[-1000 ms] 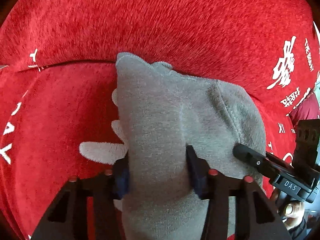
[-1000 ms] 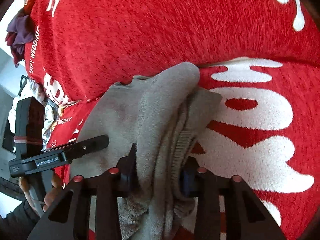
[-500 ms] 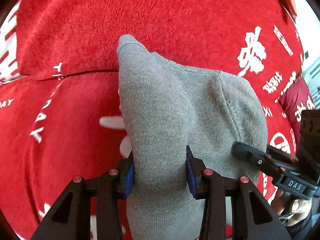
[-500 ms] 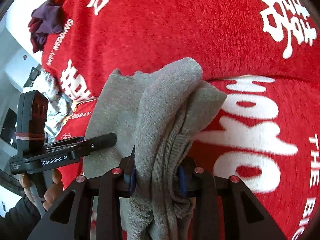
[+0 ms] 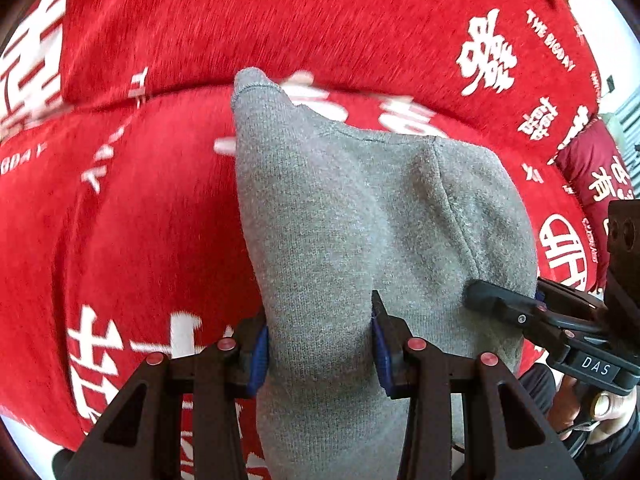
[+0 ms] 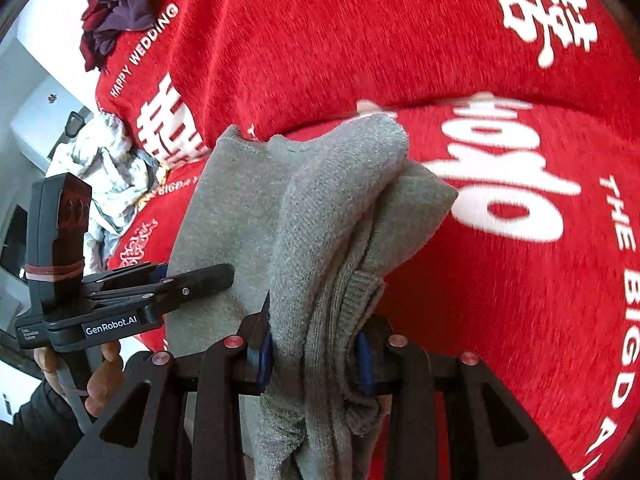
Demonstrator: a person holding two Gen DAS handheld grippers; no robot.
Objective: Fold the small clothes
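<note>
The left tool (image 5: 318,344) and right tool (image 6: 314,356) each clench the grey garment (image 5: 360,220), lifted over the red cover (image 5: 160,220); dark clothes (image 6: 116,20) lie at eleven o'clock.

The garment (image 5: 360,216) hung between the left gripper (image 5: 318,344) and right gripper (image 6: 314,354), before a printed cover (image 5: 280,16). A clothes heap (image 6: 112,24) lay behind, far left.

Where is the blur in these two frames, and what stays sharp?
Left wrist view: red cover and its lettering streaked with motion blur, grey garment crisp. Right wrist view: cover lettering smeared, garment knit sharp. Both show fisheye bending and dark corners; daylight is even, no glare.
</note>
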